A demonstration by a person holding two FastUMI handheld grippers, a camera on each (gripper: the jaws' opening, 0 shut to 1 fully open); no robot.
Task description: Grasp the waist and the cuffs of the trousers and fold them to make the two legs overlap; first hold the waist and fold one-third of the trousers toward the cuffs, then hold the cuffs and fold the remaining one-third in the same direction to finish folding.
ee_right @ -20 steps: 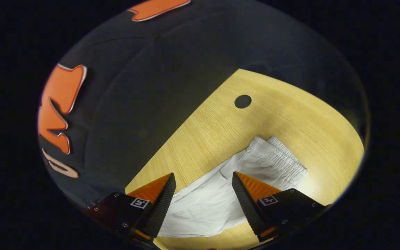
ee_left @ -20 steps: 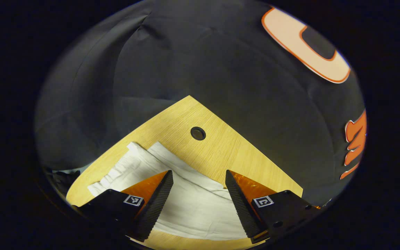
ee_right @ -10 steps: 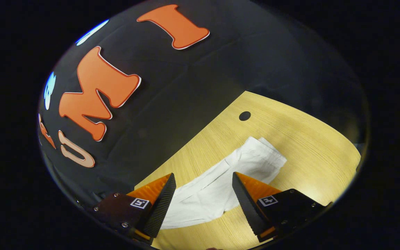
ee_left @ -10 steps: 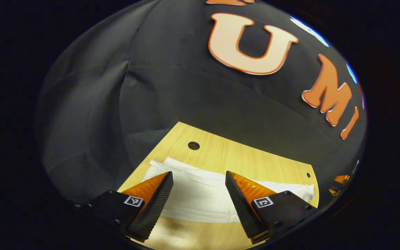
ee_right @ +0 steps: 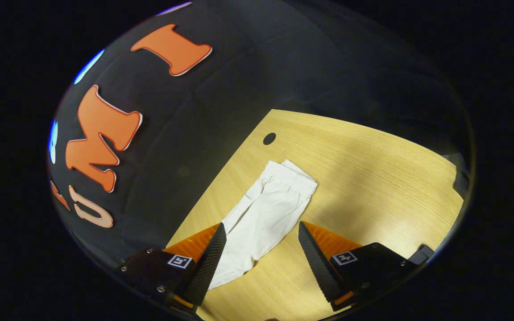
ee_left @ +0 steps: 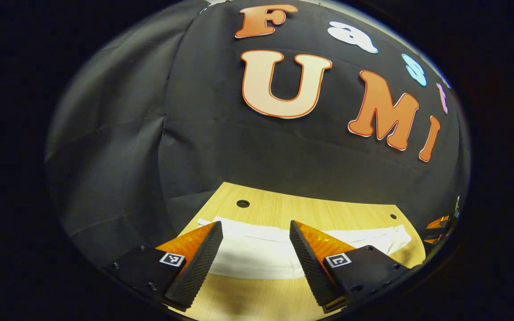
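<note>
The trousers (ee_right: 269,209) lie flat on the table (ee_right: 373,178) as one long, narrow white strip, which suggests that the two legs already overlap, so the first step looks done. In the right gripper view the strip runs from the gathered waist (ee_right: 297,174), at the far end near a round hole (ee_right: 269,138) in the tabletop, down towards the camera, where its near end passes behind a finger; the cuffs themselves cannot be made out there. In the left gripper view the same strip lies crosswise on the wood, close to the back edge by the black wall (ee_left: 283,156), stretching from beside the hole (ee_left: 242,203) to the far right. The cloth shows its full length, with no third turned over, so neither the waist fold nor the cuff fold seems to be made yet; two folds are left. The left gripper (ee_left: 256,249) has its fingers spread wide apart and holds nothing; it hangs above the table with the strip showing through the gap. The right gripper (ee_right: 262,252) is likewise spread wide and empty, above the near part of the strip and clear of it. By my judgement the next step is to take the waist at both corners and carry it a third of the way towards the cuffs.
</note>
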